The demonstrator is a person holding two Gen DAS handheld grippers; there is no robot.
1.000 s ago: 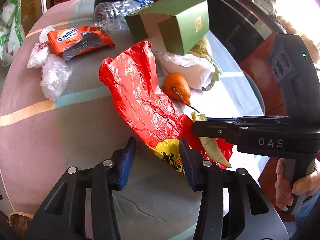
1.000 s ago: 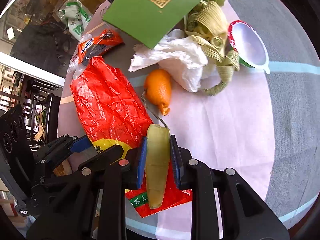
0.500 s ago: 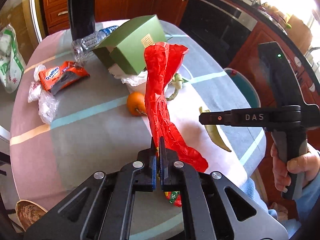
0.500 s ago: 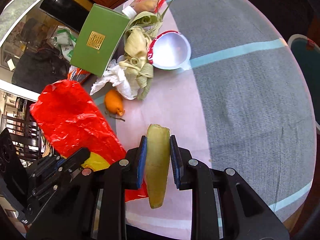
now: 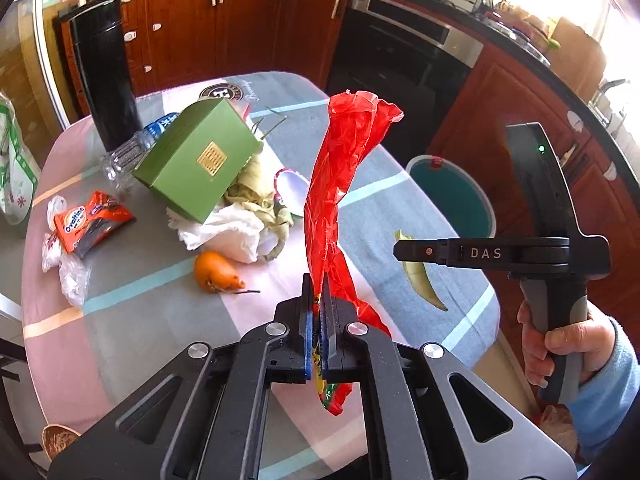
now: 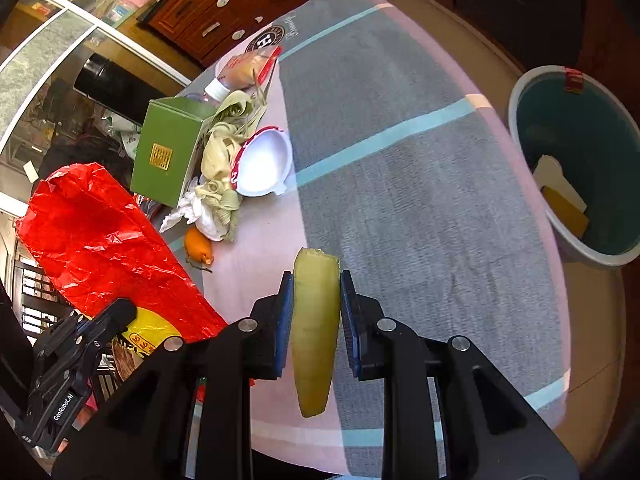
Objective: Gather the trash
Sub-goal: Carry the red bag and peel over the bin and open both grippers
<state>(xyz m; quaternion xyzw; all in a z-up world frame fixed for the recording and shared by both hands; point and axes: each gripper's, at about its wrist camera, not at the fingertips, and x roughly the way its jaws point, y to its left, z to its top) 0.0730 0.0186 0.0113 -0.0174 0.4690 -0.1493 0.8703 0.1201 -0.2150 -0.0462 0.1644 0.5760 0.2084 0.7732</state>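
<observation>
My left gripper [image 5: 315, 280] is shut on a red plastic bag [image 5: 340, 184] and holds it upright above the table; the bag also shows at the left of the right wrist view [image 6: 100, 232]. My right gripper [image 6: 314, 280] is shut on a pale green peel strip [image 6: 314, 320], lifted above the table; it also shows in the left wrist view [image 5: 420, 280]. A teal trash bin [image 6: 576, 152] with some cardboard inside stands on the floor to the right of the table; it also shows in the left wrist view [image 5: 452, 196].
On the striped tablecloth [image 6: 400, 180] lie a green box [image 5: 196, 164], husks and white tissue [image 5: 224, 232], a white bowl [image 6: 260, 164], an orange fruit [image 5: 214, 272], an Ovaltine packet [image 5: 88, 224], clear wrappers and a plastic bottle [image 5: 132, 152]. A black flask [image 5: 104, 76] stands behind.
My left gripper closed on the red bag and raised it off the table. My right gripper lifted the peel strip and moved it right, bringing the bin into view.
</observation>
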